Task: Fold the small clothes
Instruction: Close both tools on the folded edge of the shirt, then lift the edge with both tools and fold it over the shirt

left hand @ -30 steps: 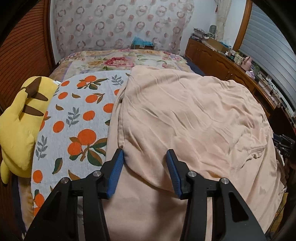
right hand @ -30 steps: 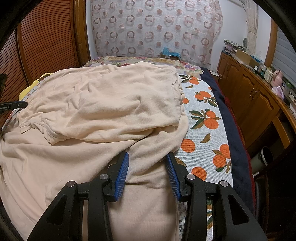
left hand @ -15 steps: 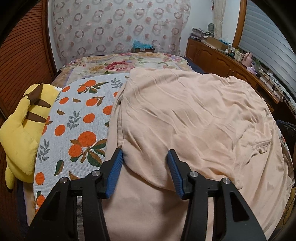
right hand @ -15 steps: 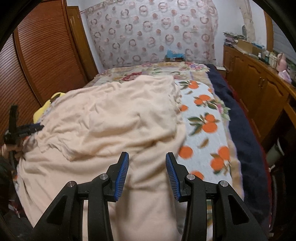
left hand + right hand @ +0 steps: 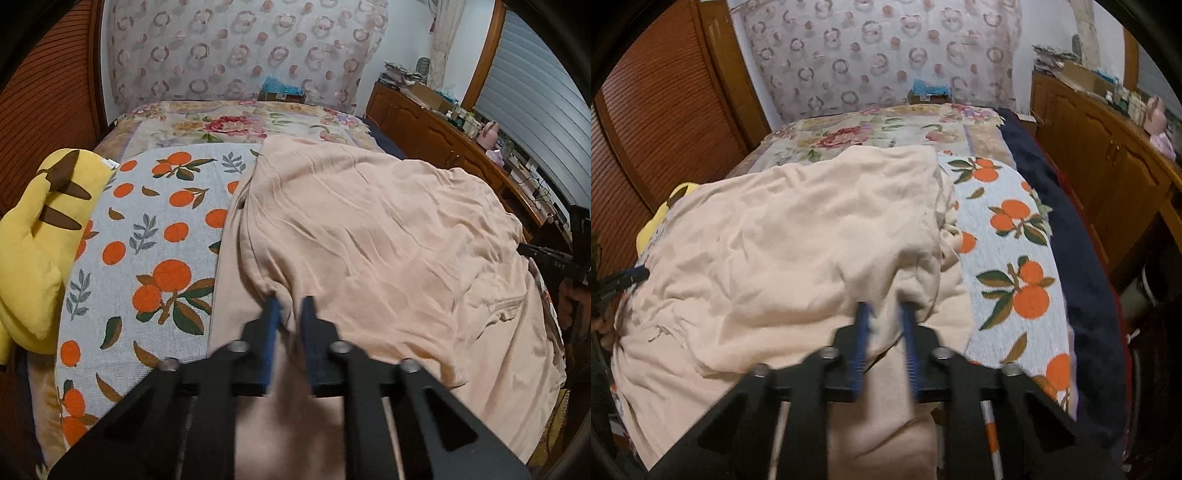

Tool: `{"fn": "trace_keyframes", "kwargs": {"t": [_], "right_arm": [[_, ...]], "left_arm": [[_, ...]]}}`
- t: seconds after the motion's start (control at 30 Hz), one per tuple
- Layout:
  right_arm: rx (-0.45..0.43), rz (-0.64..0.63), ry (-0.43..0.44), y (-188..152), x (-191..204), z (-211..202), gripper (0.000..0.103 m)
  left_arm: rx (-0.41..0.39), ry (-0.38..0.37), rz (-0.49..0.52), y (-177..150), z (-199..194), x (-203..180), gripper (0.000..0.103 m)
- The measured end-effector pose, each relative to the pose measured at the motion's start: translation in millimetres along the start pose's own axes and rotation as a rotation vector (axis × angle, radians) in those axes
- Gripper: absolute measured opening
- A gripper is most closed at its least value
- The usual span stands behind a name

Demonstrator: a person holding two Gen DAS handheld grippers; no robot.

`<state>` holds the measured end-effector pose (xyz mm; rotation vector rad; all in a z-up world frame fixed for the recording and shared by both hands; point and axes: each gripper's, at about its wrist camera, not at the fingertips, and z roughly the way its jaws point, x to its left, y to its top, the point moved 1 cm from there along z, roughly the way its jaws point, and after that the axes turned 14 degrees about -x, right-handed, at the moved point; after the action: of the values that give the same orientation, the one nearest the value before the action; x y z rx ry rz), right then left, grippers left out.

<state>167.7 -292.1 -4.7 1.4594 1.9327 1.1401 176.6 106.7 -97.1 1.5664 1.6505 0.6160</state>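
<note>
Garment: the peach-coloured cotton garment is lying crumpled across the bed, its top layer folded over, covering part of the orange-fruit printed bedspread.
Left gripper: your left gripper is pinching a fold at the garment's near left edge, blue pads narrowed onto the cloth.
Right gripper: your right gripper is clamping the garment's near right corner, pads close together with fabric bunching between.
Beside: a yellow plush toy is resting at the bedspread's left edge.
</note>
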Motion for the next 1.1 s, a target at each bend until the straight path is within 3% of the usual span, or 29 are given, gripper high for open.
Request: {"fn": "trace_keyframes", "kwargs": {"t": [0.23, 0.43, 0.67, 0.97, 1.1], "right_arm": [[-0.162, -0.088, -0.013, 7.1, 20.1, -27.6, 0.004], [-0.265, -0.132, -0.016, 13.6, 34.0, -58.5, 0.004], [-0.197, -0.052, -0.033, 11.9, 14.4, -27.7, 0.004], [-0.093, -0.010, -0.068, 43.2, 1.6, 32.3, 0.005], [-0.127, -0.040, -0.038, 58.7, 17.2, 27.4, 0.004]], "left_arm": [[-0.154, -0.045, 0.012, 20.2, -43.2, -12.0, 0.007], [-0.231, -0.068, 0.033, 35.7, -76.6, -21.7, 0.006], [-0.226, -0.061, 0.051, 37.3, -73.5, -22.6, 0.006], [-0.180, -0.047, 0.044, 27.3, -54.9, -20.6, 0.006], [-0.181, -0.046, 0.048, 26.1, -55.6, -22.3, 0.006]]}}
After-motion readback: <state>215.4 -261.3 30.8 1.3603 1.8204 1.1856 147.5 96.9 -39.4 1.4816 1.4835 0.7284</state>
